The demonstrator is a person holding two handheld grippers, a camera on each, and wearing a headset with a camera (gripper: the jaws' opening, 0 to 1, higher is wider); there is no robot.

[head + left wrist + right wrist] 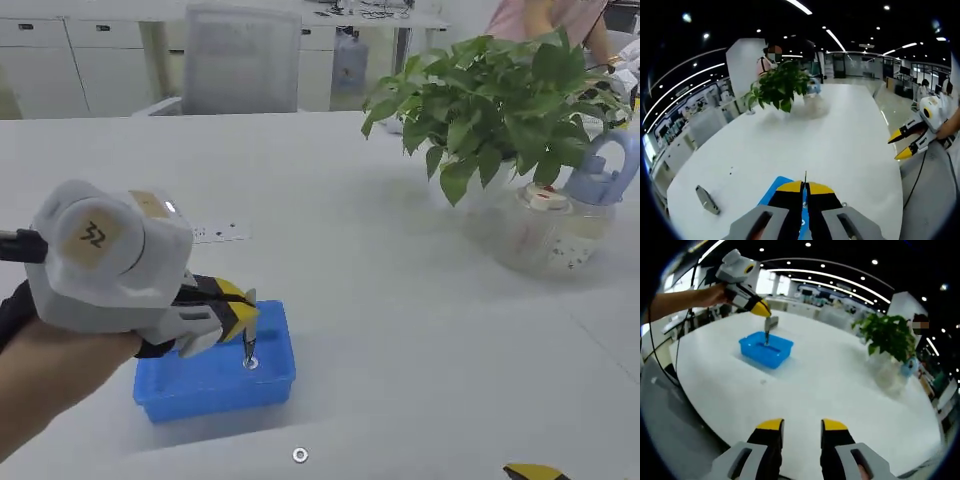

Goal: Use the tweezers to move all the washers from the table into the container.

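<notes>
The left gripper [238, 312] is clenched on the tweezers [247, 345], whose tips reach a washer [250, 362] inside the blue container [200, 385]. A second washer [300, 455] lies on the table [400, 300] just nearer. The right gripper [802, 426] is released.

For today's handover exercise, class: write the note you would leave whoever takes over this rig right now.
Left gripper: tongs shut on the tweezers, tips down inside the blue container.
Right gripper: tongs open, empty.
Done: first washer at the tweezer tips in the container; gripped or released, unclear.
Left: second washer lies on the table near the container; fetch it.
</notes>
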